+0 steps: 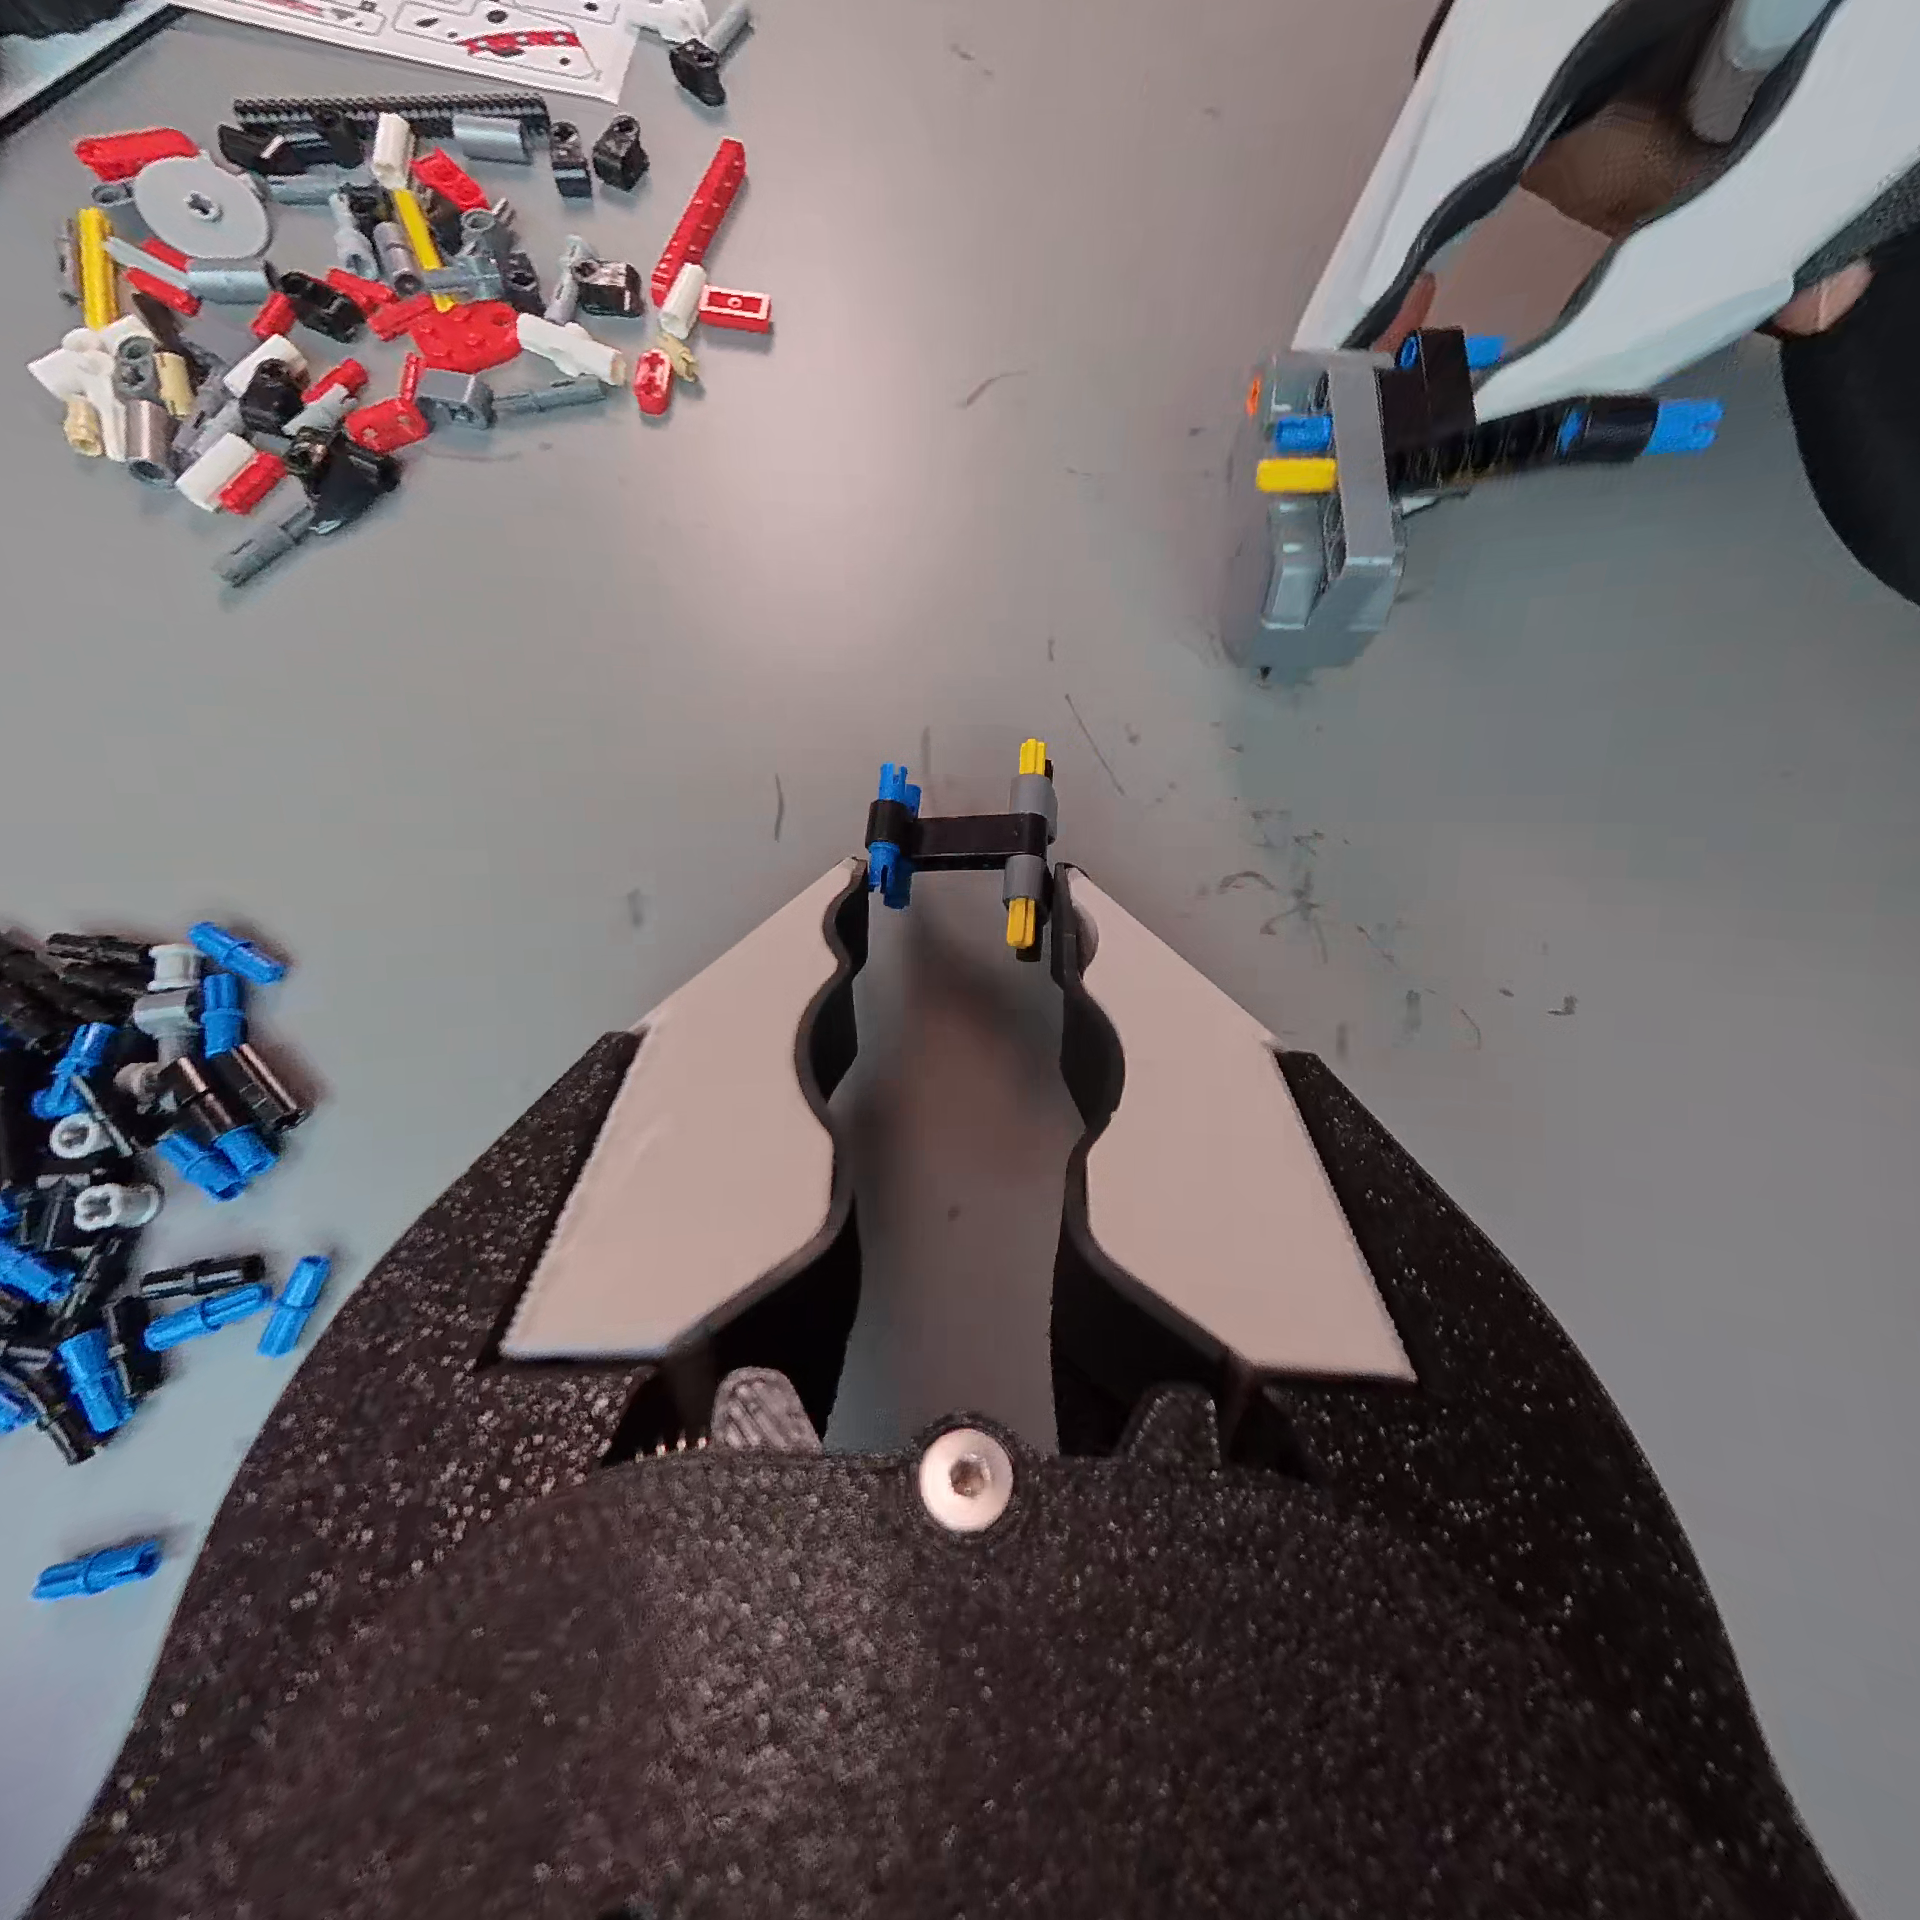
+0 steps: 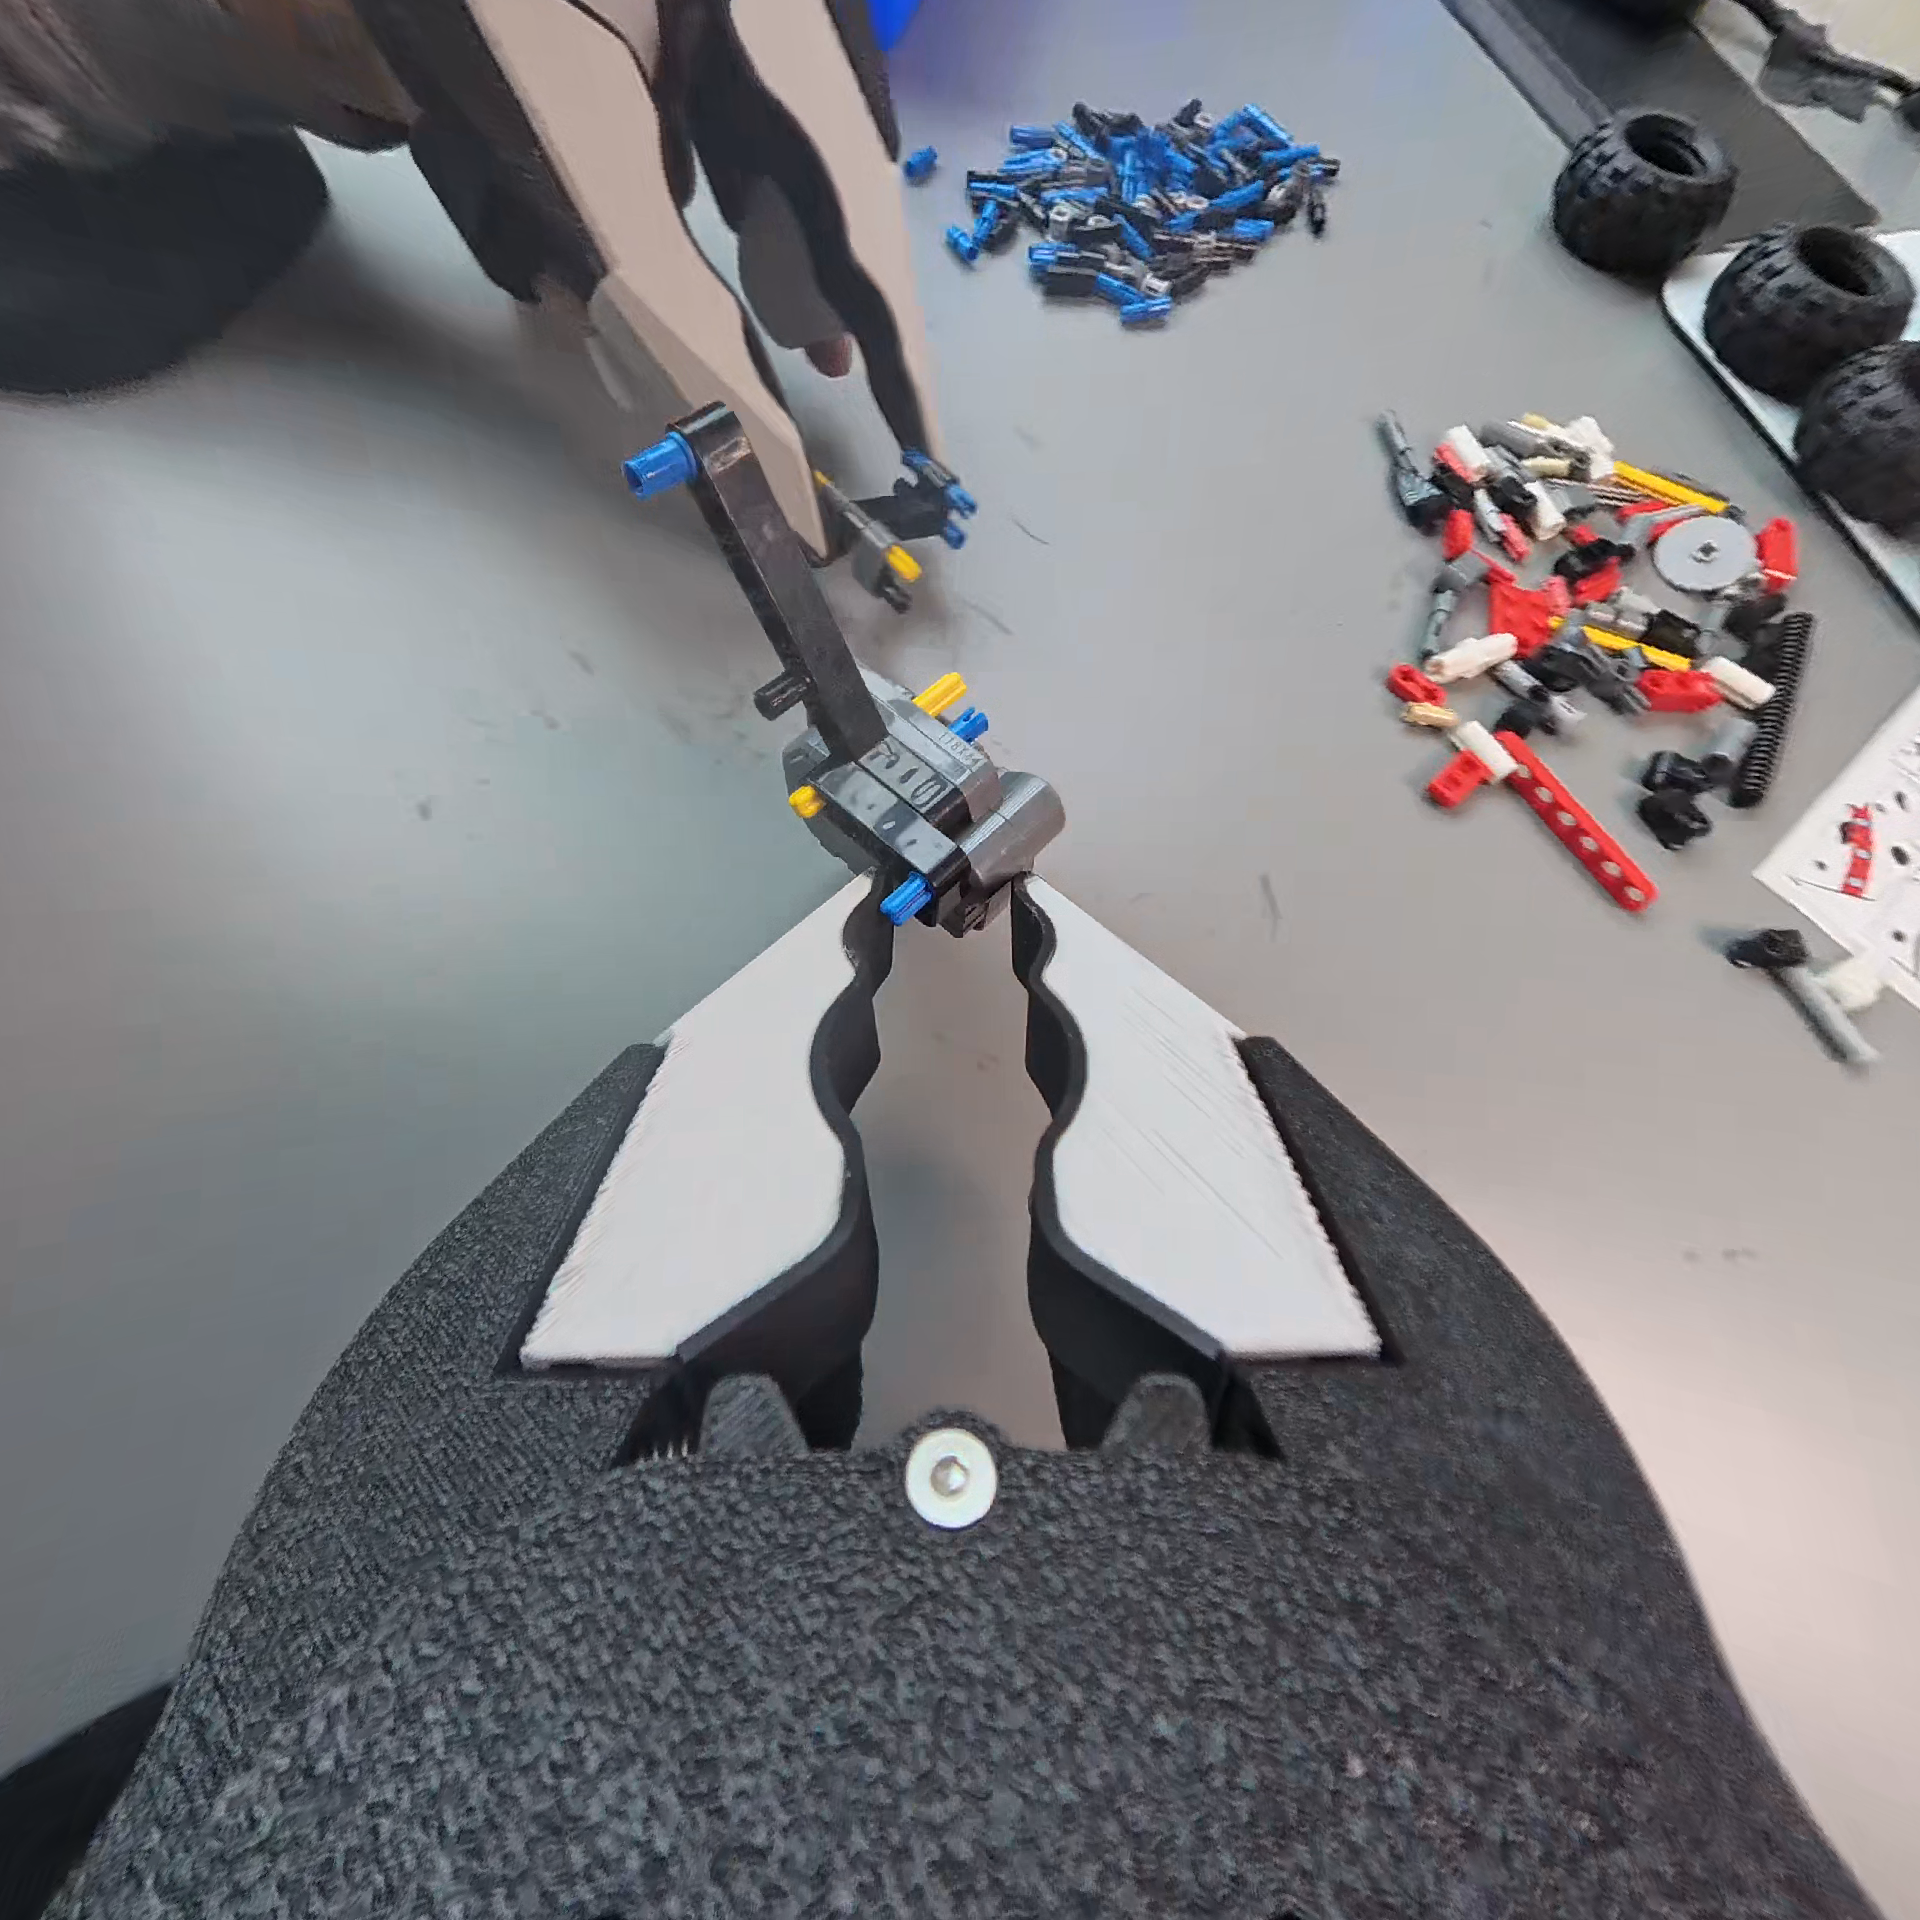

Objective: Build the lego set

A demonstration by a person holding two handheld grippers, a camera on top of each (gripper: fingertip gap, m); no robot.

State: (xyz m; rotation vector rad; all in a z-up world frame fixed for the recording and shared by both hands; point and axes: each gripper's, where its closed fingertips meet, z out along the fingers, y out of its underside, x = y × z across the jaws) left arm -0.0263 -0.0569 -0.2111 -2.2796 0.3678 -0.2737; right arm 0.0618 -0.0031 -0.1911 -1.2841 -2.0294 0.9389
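Observation:
My left gripper [image 1: 961, 873] is shut on a small sub-assembly [image 1: 966, 831]: a short black beam with a blue pin at its left end and a yellow axle with grey bushes at its right. It holds it just above the grey table. My right gripper [image 2: 945, 894] is shut on a larger grey and black assembly [image 2: 914, 790] with blue and yellow pins and a long black beam [image 2: 769, 582] sticking up. In the left wrist view that assembly [image 1: 1340, 499] and the right gripper [image 1: 1423, 364] are at the upper right. The left gripper [image 2: 883, 509] shows at the upper left of the right wrist view.
A pile of red, black, grey and white parts [image 1: 364, 291] [image 2: 1600, 644] and a pile of blue and black pins [image 1: 125, 1174] [image 2: 1143, 208] lie on the table. Black tyres [image 2: 1808, 312] sit at the right edge. A printed sheet [image 1: 468, 31] lies beyond the parts.

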